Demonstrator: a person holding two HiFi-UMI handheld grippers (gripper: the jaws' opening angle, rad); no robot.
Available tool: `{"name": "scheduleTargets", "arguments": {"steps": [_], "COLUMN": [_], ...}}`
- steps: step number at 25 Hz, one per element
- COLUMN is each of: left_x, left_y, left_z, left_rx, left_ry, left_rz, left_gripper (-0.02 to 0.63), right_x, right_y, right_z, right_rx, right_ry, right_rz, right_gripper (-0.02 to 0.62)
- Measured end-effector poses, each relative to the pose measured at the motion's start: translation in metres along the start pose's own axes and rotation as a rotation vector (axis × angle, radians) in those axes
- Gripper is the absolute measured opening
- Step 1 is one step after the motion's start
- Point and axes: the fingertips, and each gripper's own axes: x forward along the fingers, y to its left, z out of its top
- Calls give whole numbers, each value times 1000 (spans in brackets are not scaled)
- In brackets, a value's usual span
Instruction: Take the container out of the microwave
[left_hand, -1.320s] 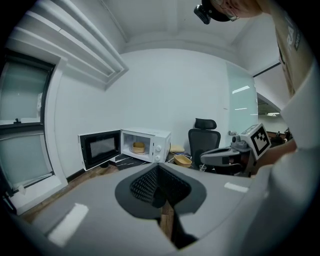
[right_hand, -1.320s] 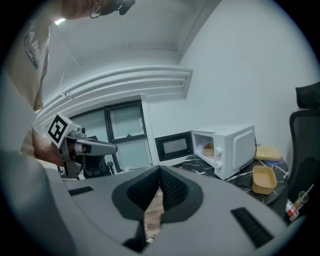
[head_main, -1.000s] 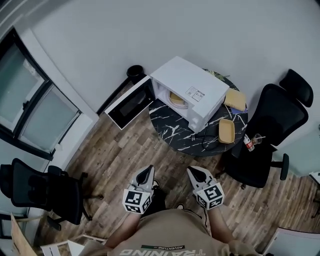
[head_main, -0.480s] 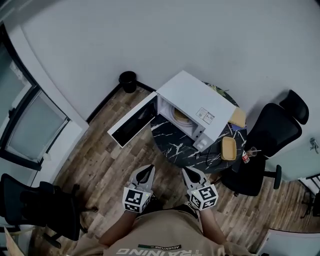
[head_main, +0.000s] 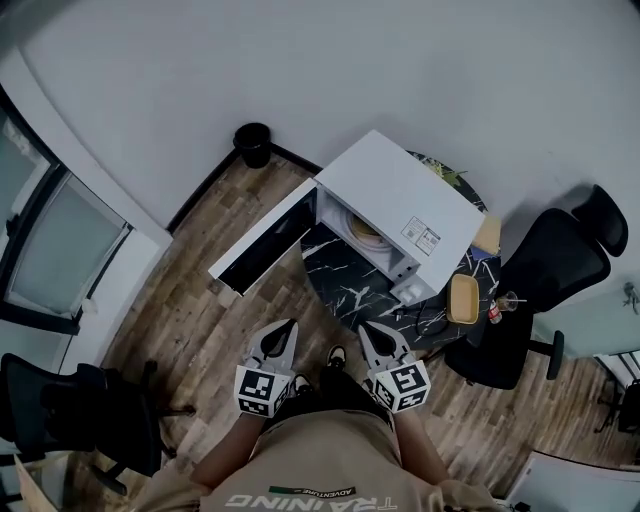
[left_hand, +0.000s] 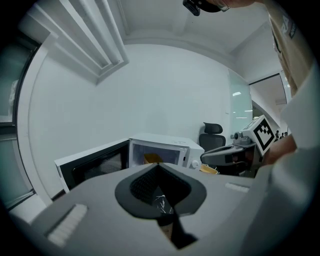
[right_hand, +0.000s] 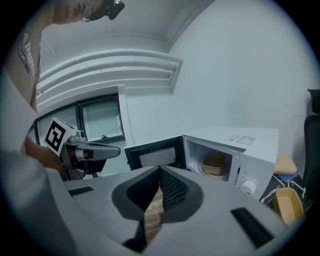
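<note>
The left claw (left_hand: 159, 166) is pressed together at its tips with nothing pinched in it, and the right claw (right_hand: 160, 169) is pressed together and bare too. The person holds them side by side, level and low in front of the body. Both point at the microwave (head_main: 395, 195) but stand well short of it, over the wooden floor (head_main: 190, 320).

The container (right_hand: 215, 164) is a round, tan-yellow tub. It sits inside the microwave on the white turntable; what it holds cannot be made out. The microwave door (head_main: 262, 245) hangs wide open to the left of the cavity.

The microwave stands on a round dark marbled bench (head_main: 350, 290). A second tan container (head_main: 463, 298) lies open-topped on the bench to the microwave's right, and a black office chair (head_main: 545, 270) stands beyond it.
</note>
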Motion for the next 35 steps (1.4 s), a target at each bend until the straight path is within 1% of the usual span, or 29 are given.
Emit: {"name": "scheduleTargets", "arguments": {"steps": [4,8,11,13,16,19,24,26,28,31,33,35], "left_x": [10,27,45,51,59,62,68,69,68,66,65,62], "left_y": [15,25,31,37,45,47,54,62,69,80,89,97], "left_z": [14,29,33,34,31,25,25,30,30,28,25,19], "left_rx": [3,29,-5,-33,-36,-58,-71,-62,-61,-69,-77,-94], "left_ry": [4,7,15,17,29,45,46,36,33,39,51,70], "left_rz": [57,90,120,150,182,191,159,151,150,150,151,152], "left_gripper": [6,6,6,6,6,6,6,6,6,6,6,6], "right_x": [20,45,61,70,89,105,144,166,185,210,227,239], "right_y": [-16,-34,-47,-56,-73,-90,-111,-119,-132,-151,-159,-166], "right_z": [3,17,22,21,17,12,0,-5,-11,-20,-27,-31], "right_rx": [0,-74,-146,-166,-208,-271,-413,-434,-455,-518,-547,-533], "right_ry": [1,8,33,53,95,154,246,265,281,326,360,374], "right_rz": [28,60,71,77,64,21,-97,-131,-184,-262,-282,-301], "right_gripper": [8,8,8,8,8,9,9,9,9,9,9,9]}}
